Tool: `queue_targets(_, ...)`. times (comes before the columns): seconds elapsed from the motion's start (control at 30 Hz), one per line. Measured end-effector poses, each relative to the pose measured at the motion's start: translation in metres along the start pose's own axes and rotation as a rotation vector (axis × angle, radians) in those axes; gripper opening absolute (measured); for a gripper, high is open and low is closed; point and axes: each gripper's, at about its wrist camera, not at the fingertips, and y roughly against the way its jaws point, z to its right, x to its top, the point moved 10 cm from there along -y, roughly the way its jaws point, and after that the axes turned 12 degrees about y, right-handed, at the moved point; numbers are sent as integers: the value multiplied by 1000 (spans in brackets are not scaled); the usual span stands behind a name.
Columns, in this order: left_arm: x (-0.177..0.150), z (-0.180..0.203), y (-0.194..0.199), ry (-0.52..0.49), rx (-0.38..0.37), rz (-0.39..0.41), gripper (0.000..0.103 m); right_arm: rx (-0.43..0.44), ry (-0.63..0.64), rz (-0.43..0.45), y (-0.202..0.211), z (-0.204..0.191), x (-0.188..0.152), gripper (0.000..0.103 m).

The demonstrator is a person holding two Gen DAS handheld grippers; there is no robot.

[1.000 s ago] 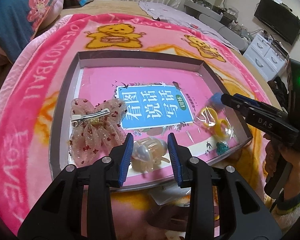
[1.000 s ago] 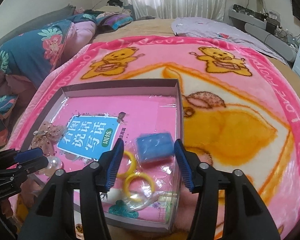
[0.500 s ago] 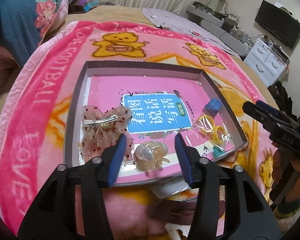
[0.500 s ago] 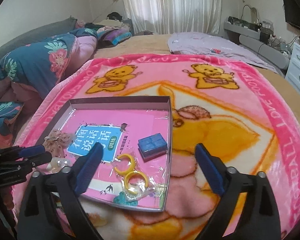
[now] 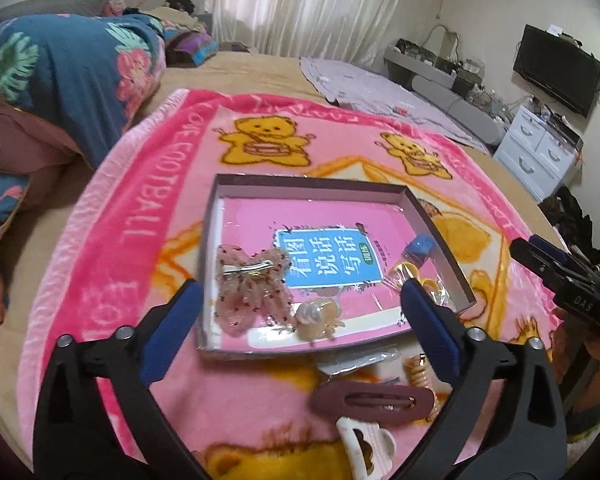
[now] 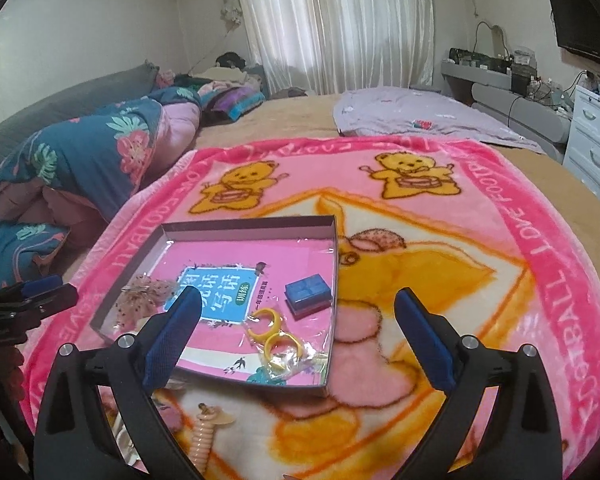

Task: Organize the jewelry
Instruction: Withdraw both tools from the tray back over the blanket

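A shallow grey box (image 5: 434,222) (image 6: 334,256) lies on the pink blanket. In it are a sheer pink bow clip (image 5: 252,286) (image 6: 144,300), a pearl shell clip (image 5: 318,316), bagged yellow rings (image 6: 278,334) (image 5: 410,272) and a small blue box (image 6: 308,294) (image 5: 420,246). In front of the box lie a mauve snap clip (image 5: 374,402), a white claw clip (image 5: 366,446) and a peach coil tie (image 6: 206,430) (image 5: 420,376). My left gripper (image 5: 300,332) is open and empty above the box's near edge. My right gripper (image 6: 298,338) is open and empty above the rings.
The pink bear blanket (image 6: 440,280) covers a bed. A blue floral quilt (image 5: 60,76) is heaped at the left. A white dresser (image 5: 540,156) and a TV (image 5: 556,68) stand at the right.
Both grippers have opened wide and pulled back and up from the box. The shell clip and the blue box stay in the box, released. More clips show on the blanket in front.
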Motion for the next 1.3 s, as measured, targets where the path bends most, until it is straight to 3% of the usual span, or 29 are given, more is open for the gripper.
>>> queue_targets(0.6, -14, 1, 53, 1, 0, 72, 93, 7, 27, 77, 68, -13, -6, 96)
queue_targets(1.3, -68, 3, 67, -61, 27, 8, 93, 33, 70, 49, 97, -32, -36, 96)
